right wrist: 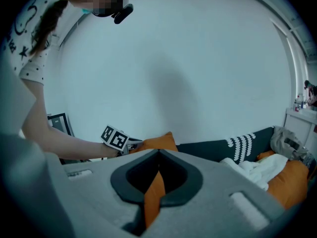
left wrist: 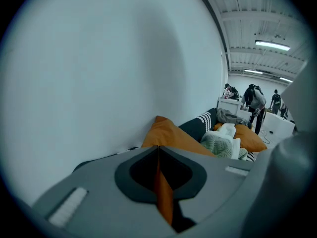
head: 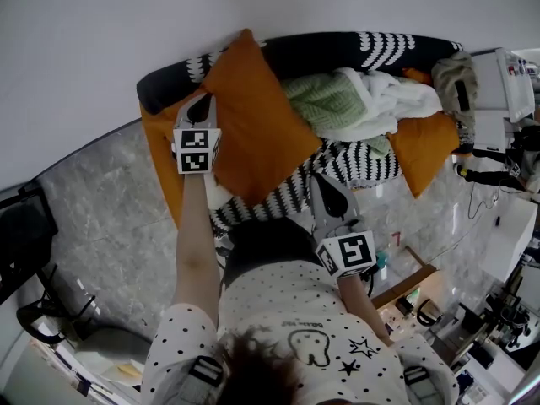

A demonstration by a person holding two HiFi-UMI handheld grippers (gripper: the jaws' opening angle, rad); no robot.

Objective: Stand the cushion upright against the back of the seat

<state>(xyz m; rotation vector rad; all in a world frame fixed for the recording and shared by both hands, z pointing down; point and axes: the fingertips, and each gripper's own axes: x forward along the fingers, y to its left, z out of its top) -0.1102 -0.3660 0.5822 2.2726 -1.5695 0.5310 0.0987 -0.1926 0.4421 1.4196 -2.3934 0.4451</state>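
Observation:
A large orange cushion [head: 253,129] stands on one corner, leaning on the black sofa's back [head: 321,51] by the white wall. My left gripper [head: 201,106] is shut on the cushion's left corner, and orange fabric [left wrist: 162,192] runs between the closed jaws in the left gripper view. My right gripper [head: 319,184] is shut on the cushion's lower right edge. A strip of orange cloth [right wrist: 152,192] is pinched between its jaws in the right gripper view. That view also shows the cushion's top [right wrist: 157,143] and the left gripper's marker cube [right wrist: 115,138].
A green knit blanket [head: 325,99] and white bedding [head: 388,99] are piled on the seat. A second orange cushion [head: 426,152] lies at the sofa's right end, another [head: 160,163] at the left. A cluttered desk [head: 498,226] stands right, a black chair [head: 25,234] left.

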